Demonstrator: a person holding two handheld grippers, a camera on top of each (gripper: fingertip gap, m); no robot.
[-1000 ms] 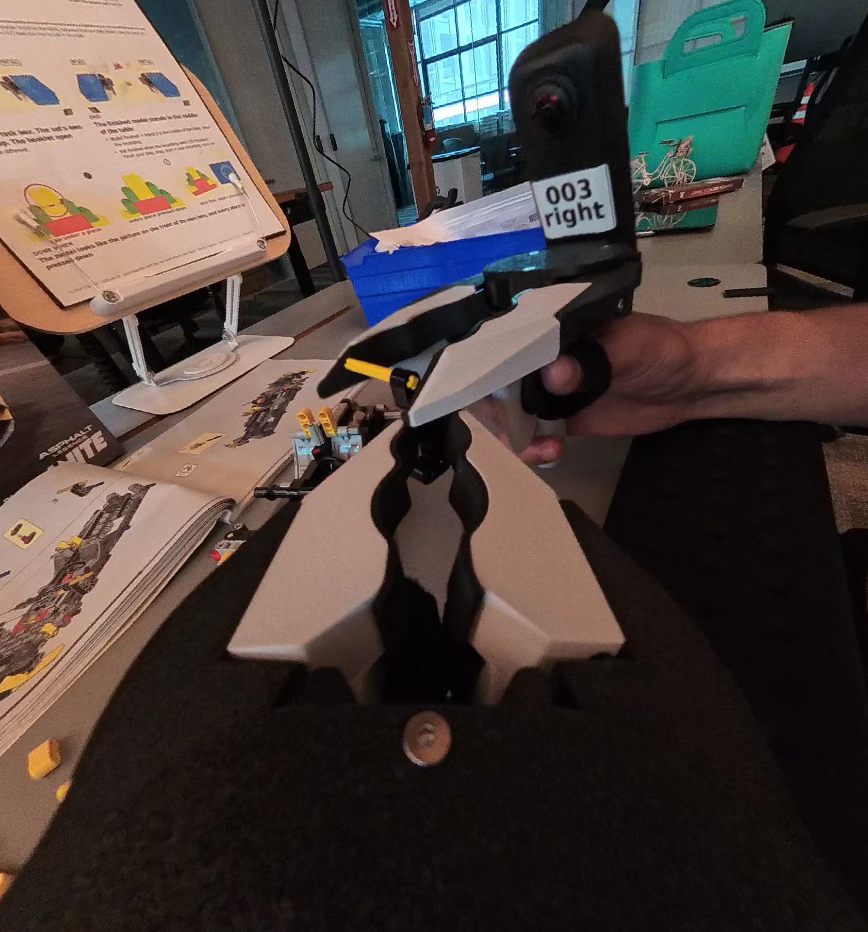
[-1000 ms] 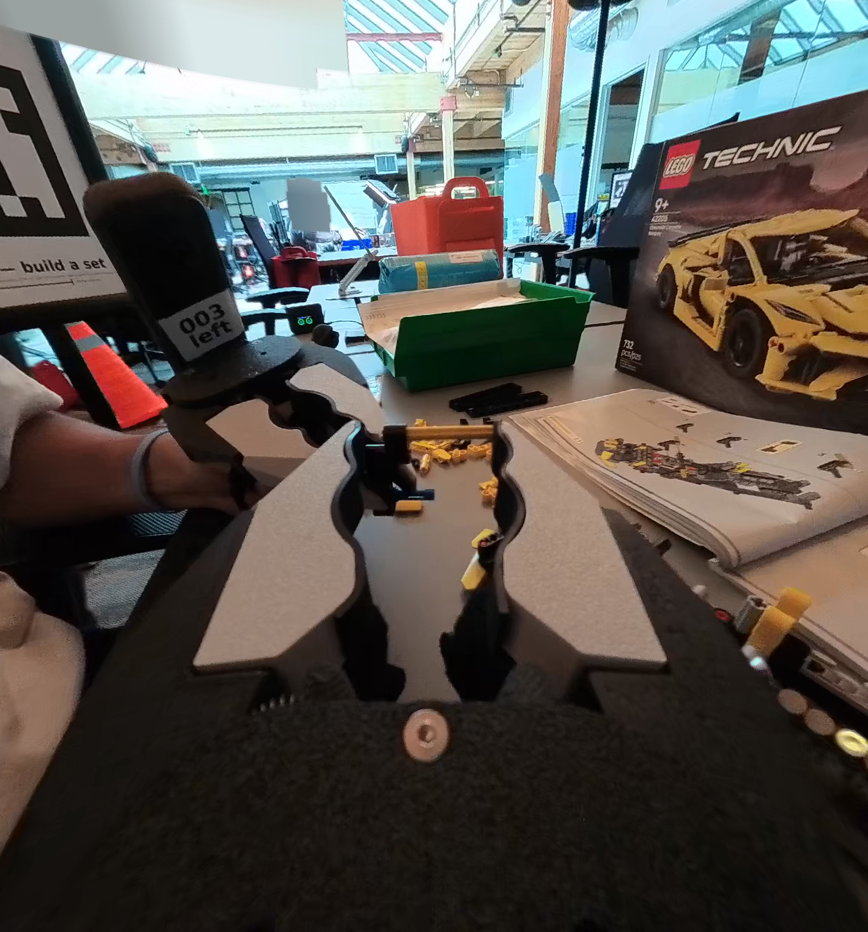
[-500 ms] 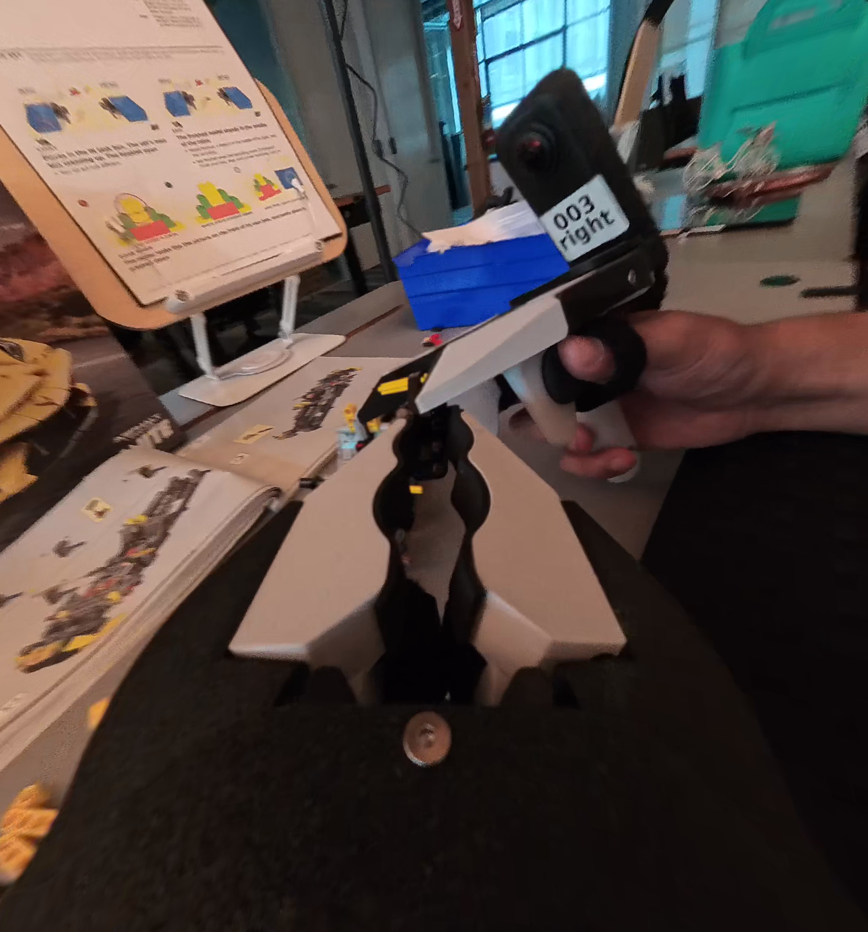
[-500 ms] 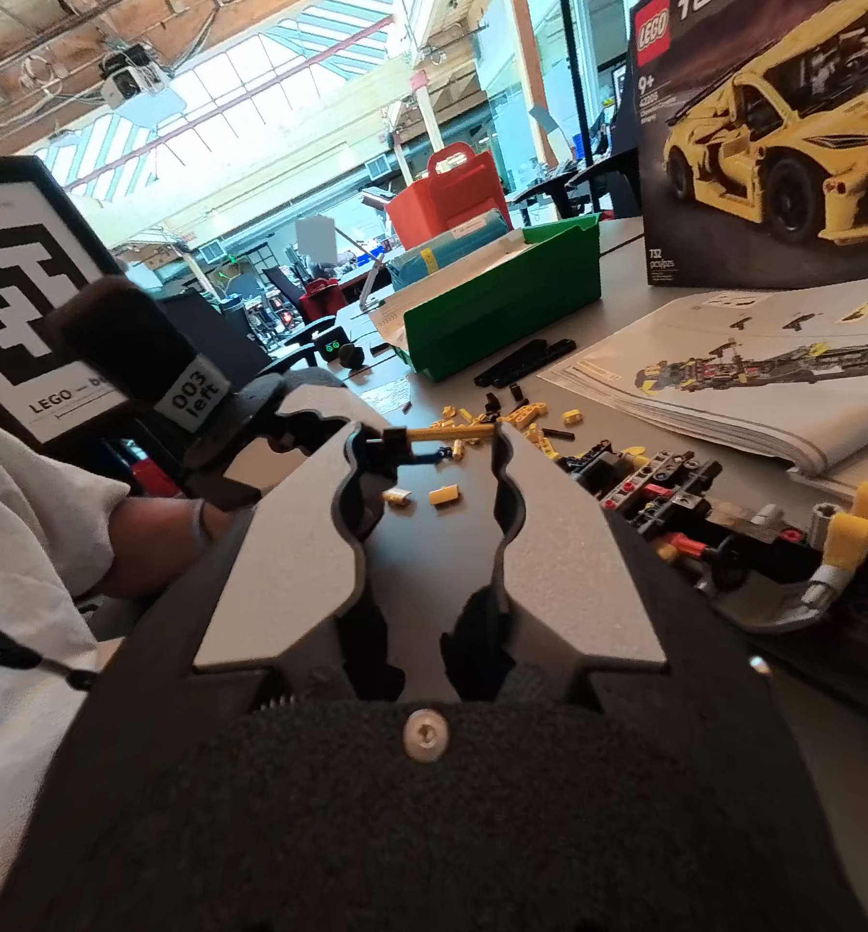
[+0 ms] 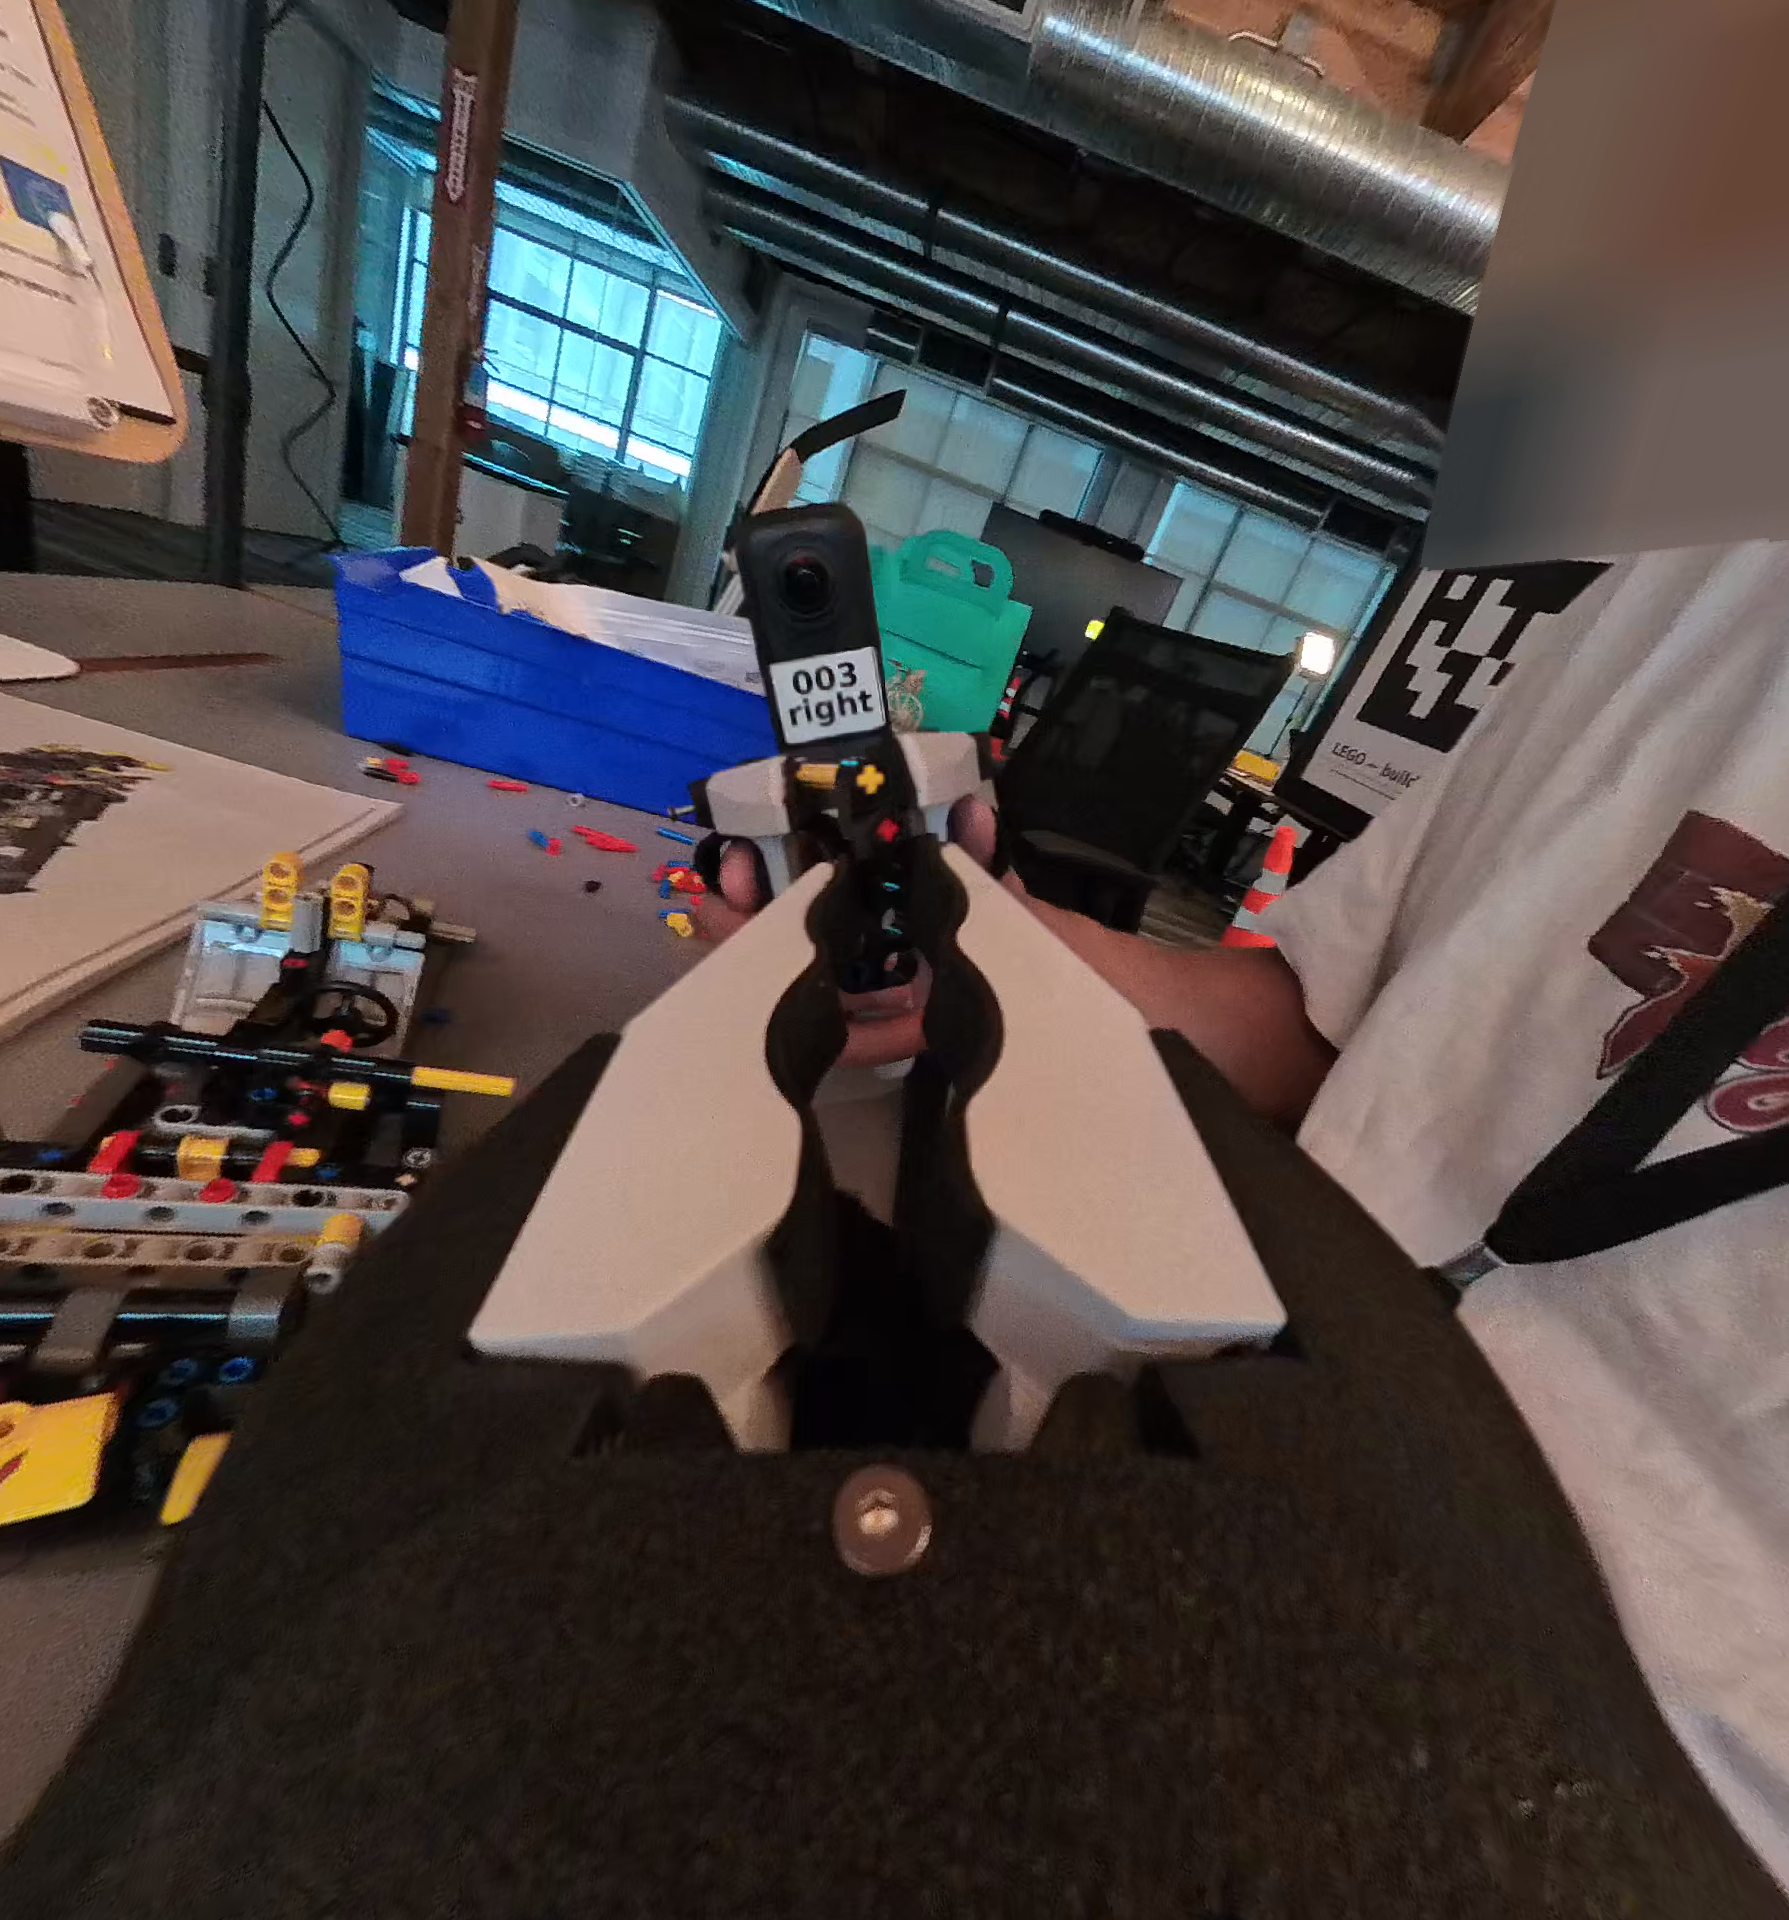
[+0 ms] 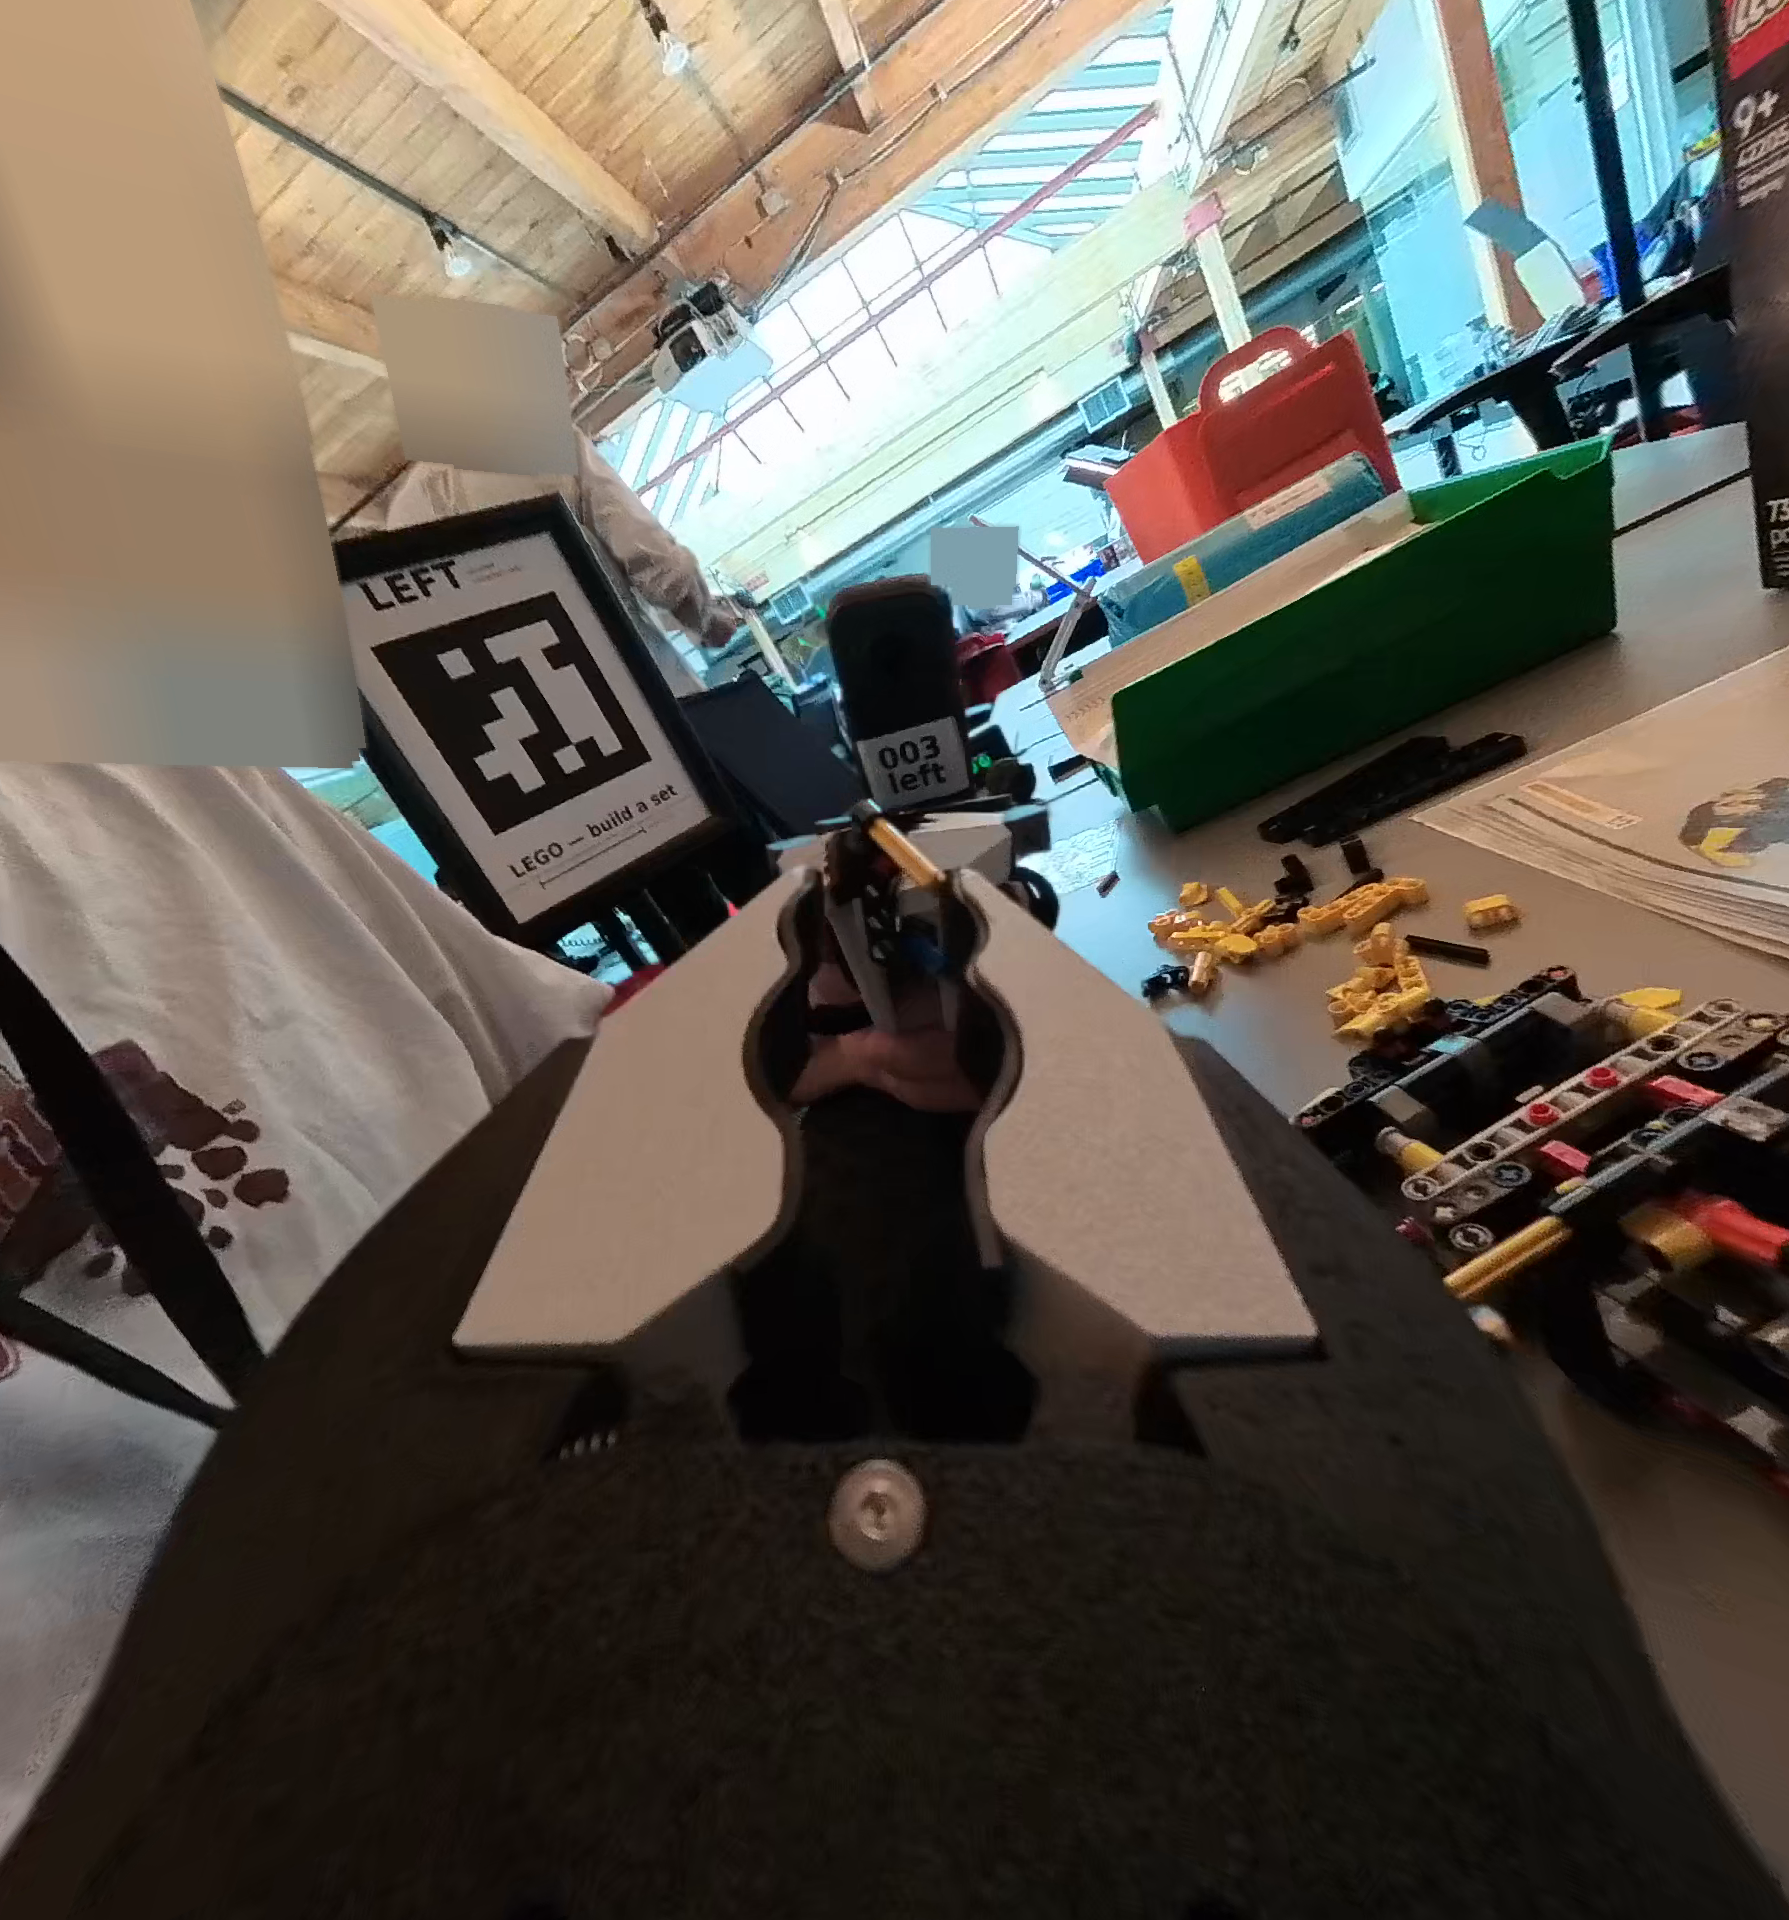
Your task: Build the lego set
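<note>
Up in the air between the two, the left gripper (image 5: 882,914) pinches a small black beam piece (image 5: 874,883) while the right gripper (image 6: 885,914) clamps its yellow rod (image 6: 905,854): light, stiff, slippery plastic, best pinched across flat sides.

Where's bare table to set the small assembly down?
Bare grey table lies between the right gripper and the loose yellow pieces, bordered behind by the green bin. Another strip runs between the chassis and the blue bin, dotted with red and blue pins. It is crowded around the chassis and the booklet.
</note>
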